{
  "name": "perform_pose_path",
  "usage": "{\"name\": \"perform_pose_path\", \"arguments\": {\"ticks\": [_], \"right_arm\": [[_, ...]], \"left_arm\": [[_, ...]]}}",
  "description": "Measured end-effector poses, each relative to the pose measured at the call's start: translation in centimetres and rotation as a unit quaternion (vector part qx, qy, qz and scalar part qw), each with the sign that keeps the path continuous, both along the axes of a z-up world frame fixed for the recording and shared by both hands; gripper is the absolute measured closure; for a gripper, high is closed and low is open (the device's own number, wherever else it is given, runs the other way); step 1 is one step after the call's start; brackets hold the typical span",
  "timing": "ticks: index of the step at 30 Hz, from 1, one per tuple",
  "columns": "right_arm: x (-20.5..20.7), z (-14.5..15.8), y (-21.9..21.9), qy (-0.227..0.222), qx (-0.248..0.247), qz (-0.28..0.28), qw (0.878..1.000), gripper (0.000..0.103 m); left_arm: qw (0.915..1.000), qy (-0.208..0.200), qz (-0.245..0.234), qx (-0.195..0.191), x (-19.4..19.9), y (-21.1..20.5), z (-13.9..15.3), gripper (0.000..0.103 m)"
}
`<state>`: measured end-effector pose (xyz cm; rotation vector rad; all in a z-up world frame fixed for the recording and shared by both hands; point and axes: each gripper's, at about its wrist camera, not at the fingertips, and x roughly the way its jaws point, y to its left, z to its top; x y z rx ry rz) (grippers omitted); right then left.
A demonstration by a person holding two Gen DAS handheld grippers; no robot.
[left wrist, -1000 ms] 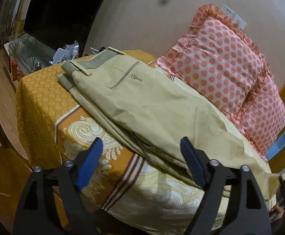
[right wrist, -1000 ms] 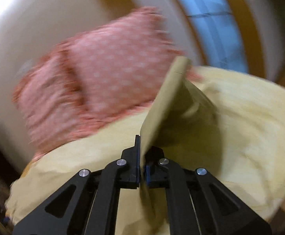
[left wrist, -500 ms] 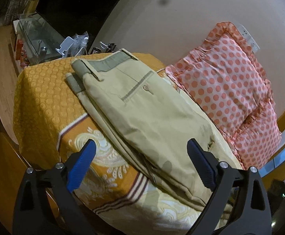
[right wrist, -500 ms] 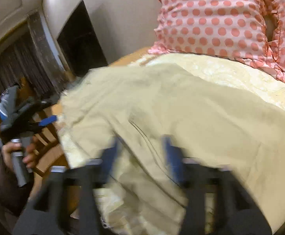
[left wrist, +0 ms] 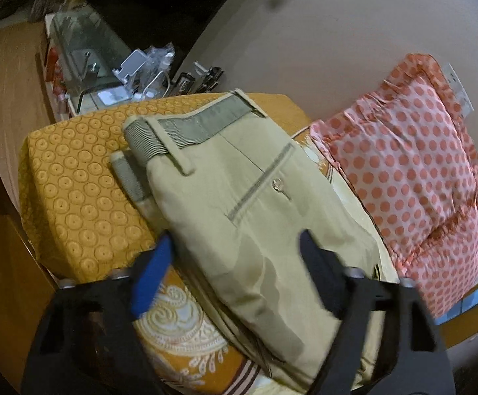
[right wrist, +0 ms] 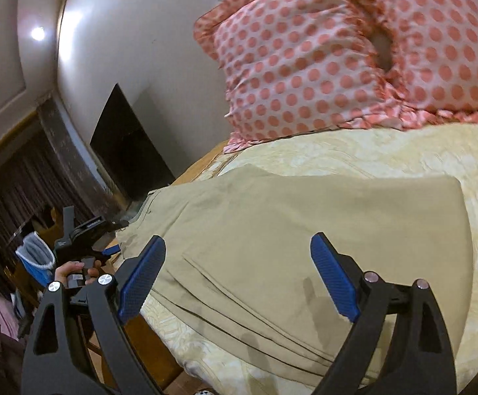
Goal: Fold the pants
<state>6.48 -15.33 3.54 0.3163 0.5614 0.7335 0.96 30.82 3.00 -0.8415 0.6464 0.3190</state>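
Note:
Khaki pants [left wrist: 245,204] lie folded on the bed, waistband toward the far left corner, back pocket with a button facing up. In the right wrist view the pants [right wrist: 304,230] show as a flat folded rectangle with a straight fold edge at the right. My left gripper [left wrist: 235,253] is open and empty, just above the pants near their middle. My right gripper [right wrist: 239,256] is open and empty, hovering over the folded legs. The left gripper [right wrist: 84,240] in a hand shows at the far left of the right wrist view.
The bed [left wrist: 74,191] has an orange patterned cover and a pale yellow sheet [right wrist: 387,158]. Pink polka-dot pillows [left wrist: 413,171] lean on the wall behind. A glass side table [left wrist: 84,49] with clutter stands past the bed's far corner. Wooden floor lies left.
My right gripper let go of the pant leg it held up and opened; the leg now lies folded flat. My left gripper moved forward over the pants.

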Motion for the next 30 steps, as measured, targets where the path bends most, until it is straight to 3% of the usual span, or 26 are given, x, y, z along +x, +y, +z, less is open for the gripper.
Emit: {"name": "perform_pose_path", "arguments": {"ticks": [1,3,6,7,9,10,12,15,17,18,19,21,22,23,24,26,27,29,30], "right_arm": [[0.0,-0.1,-0.6,0.001,0.004,-0.006,1.0,0.011],[0.1,-0.3,-1.7,0.0,0.01,-0.015,1.0,0.011],[-0.3,-0.3,-4.0,-0.005,0.02,-0.036,0.999,0.011],[-0.3,-0.2,-5.0,-0.009,0.025,-0.048,0.999,0.011],[-0.4,0.1,-6.5,-0.014,0.034,-0.066,0.997,0.011],[-0.5,0.3,-7.3,-0.017,0.039,-0.077,0.996,0.011],[-0.8,0.6,-9.3,-0.02,0.054,-0.104,0.993,0.011],[-0.9,0.5,-12.4,-0.005,0.093,-0.138,0.986,0.008],[-0.7,-0.1,-14.6,0.018,0.121,-0.161,0.979,0.008],[-0.5,-0.6,-15.5,0.031,0.135,-0.171,0.976,0.008],[-0.4,-1.1,-16.3,0.043,0.151,-0.175,0.972,0.008],[0.2,-2.2,-17.8,0.075,0.189,-0.174,0.964,0.008],[0.5,-2.6,-18.0,0.09,0.195,-0.171,0.962,0.007],[1.0,-3.1,-18.1,0.109,0.196,-0.165,0.96,0.007],[1.5,-3.5,-17.9,0.127,0.189,-0.16,0.96,0.007],[2.5,-4.0,-17.1,0.154,0.165,-0.153,0.962,0.007],[3.0,-4.3,-16.6,0.166,0.152,-0.148,0.963,0.007],[3.7,-4.3,-15.6,0.169,0.124,-0.139,0.968,0.009],[3.9,-4.2,-14.9,0.17,0.108,-0.134,0.97,0.012]], "left_arm": [[1.0,0.007,0.0,-0.007,0.3,0.3,-0.3,0.076],[0.9997,0.01,0.001,-0.02,0.5,1.1,-0.7,0.089],[0.9971,0.016,-0.03,0.069,1.9,-1.1,2.6,0.095],[0.9916,0.0,-0.053,0.118,2.6,-3.1,5.0,0.095],[0.9801,-0.036,-0.104,0.165,3.8,-6.8,8.6,0.097],[0.9653,-0.067,-0.155,0.199,4.6,-10.5,11.1,0.097],[0.9402,-0.098,-0.223,0.238,5.4,-15.9,13.3,0.097],[0.8791,-0.143,-0.367,0.269,5.6,-25.9,14.1,0.095],[0.8335,-0.137,-0.465,0.265,5.5,-32.4,11.9,0.094],[0.8205,-0.128,-0.491,0.263,5.5,-34.2,10.7,0.094],[0.8,-0.112,-0.528,0.263,5.4,-36.6,8.5,0.094],[0.7671,-0.089,-0.581,0.258,4.8,-39.1,5.6,0.094],[0.7546,-0.08,-0.602,0.249,4.3,-39.7,4.5,0.094],[0.7503,-0.076,-0.611,0.241,4.0,-39.6,4.0,0.092],[0.7513,-0.076,-0.613,0.233,3.8,-39.1,3.9,0.09],[0.7689,-0.094,-0.596,0.211,3.5,-36.4,4.8,0.081],[0.7828,-0.106,-0.58,0.2,3.5,-34.5,5.5,0.065],[0.8241,-0.119,-0.517,0.199,4.3,-30.2,7.0,0.038],[0.8489,-0.11,-0.48,0.192,5.4,-27.2,7.2,0.036]]}}
